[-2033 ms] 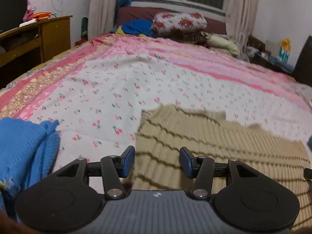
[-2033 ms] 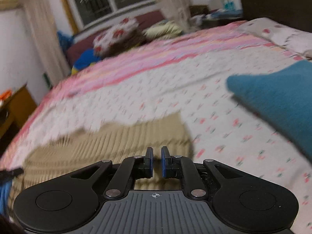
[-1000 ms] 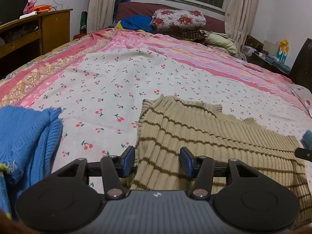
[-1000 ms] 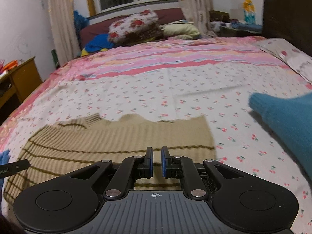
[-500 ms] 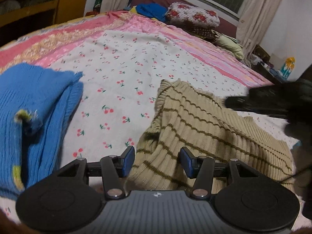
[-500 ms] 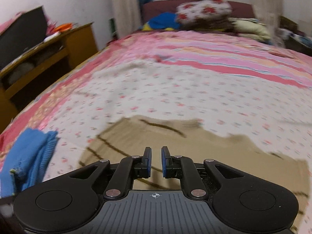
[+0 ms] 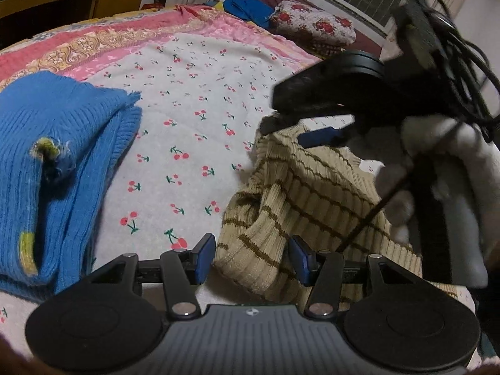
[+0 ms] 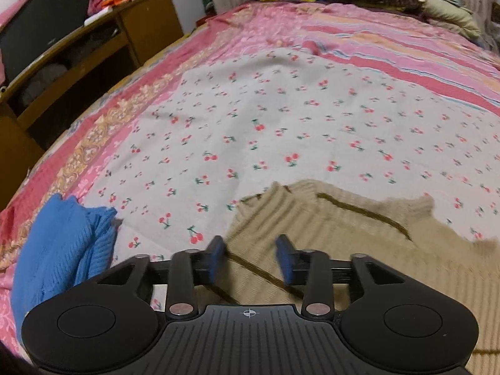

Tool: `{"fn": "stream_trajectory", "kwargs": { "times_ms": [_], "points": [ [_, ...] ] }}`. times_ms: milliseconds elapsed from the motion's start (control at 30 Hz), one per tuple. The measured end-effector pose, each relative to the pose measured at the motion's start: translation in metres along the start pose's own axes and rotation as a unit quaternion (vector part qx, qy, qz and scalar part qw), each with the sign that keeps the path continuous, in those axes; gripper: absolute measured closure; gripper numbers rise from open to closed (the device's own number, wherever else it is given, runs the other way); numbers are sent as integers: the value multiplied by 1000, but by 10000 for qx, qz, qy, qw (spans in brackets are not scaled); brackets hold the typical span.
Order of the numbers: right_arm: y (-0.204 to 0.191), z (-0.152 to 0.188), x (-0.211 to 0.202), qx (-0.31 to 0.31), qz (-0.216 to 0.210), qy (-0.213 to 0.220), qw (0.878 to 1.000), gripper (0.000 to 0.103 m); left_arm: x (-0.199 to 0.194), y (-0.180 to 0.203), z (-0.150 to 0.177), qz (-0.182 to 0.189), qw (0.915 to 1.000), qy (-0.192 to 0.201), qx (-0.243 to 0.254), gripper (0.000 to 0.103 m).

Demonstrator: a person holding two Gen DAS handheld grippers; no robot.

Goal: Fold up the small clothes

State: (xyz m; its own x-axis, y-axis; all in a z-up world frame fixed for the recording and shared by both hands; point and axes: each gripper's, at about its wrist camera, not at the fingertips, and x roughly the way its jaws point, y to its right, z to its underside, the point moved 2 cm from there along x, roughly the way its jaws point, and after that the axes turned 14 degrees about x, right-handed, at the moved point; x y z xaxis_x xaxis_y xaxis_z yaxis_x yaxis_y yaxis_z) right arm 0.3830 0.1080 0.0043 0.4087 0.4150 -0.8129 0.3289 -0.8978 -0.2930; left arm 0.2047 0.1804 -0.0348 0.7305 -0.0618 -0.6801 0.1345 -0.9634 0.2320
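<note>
A tan ribbed sweater with brown stripes [image 7: 306,193] lies on the cherry-print bedspread [image 7: 193,115]. Its near left corner is bunched between the open fingers of my left gripper [image 7: 252,259]. My right gripper [image 8: 251,257] is open just above the sweater's far left edge [image 8: 343,228]. It also shows in the left wrist view [image 7: 312,125], hovering over the sweater's collar end, held by a hand in a white fuzzy sleeve.
A folded blue knit garment [image 7: 53,162] lies to the left of the sweater; it also shows in the right wrist view [image 8: 62,243]. A wooden desk [image 8: 78,50] stands past the bed's left side. Pillows [image 7: 315,28] lie at the head of the bed.
My right gripper swung left across the sweater to its far left edge and opened. My left gripper moved closer to the near left corner, which is now bunched up between its fingers.
</note>
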Motion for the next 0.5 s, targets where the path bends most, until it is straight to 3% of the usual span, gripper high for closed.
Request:
{"fn": "stream_trajectory", "kwargs": {
  "times_ms": [267, 400, 500],
  "points": [
    [-19, 10, 23, -779, 688, 20, 9946, 55, 4, 4, 2, 97, 9999, 18, 68, 44],
    [-17, 11, 23, -875, 703, 45, 9937, 62, -3, 3, 3, 160, 9996, 230, -38, 42],
    [-13, 9, 22, -860, 649, 55, 9942, 70, 0, 0, 6, 101, 9998, 113, -108, 41]
  ]
}}
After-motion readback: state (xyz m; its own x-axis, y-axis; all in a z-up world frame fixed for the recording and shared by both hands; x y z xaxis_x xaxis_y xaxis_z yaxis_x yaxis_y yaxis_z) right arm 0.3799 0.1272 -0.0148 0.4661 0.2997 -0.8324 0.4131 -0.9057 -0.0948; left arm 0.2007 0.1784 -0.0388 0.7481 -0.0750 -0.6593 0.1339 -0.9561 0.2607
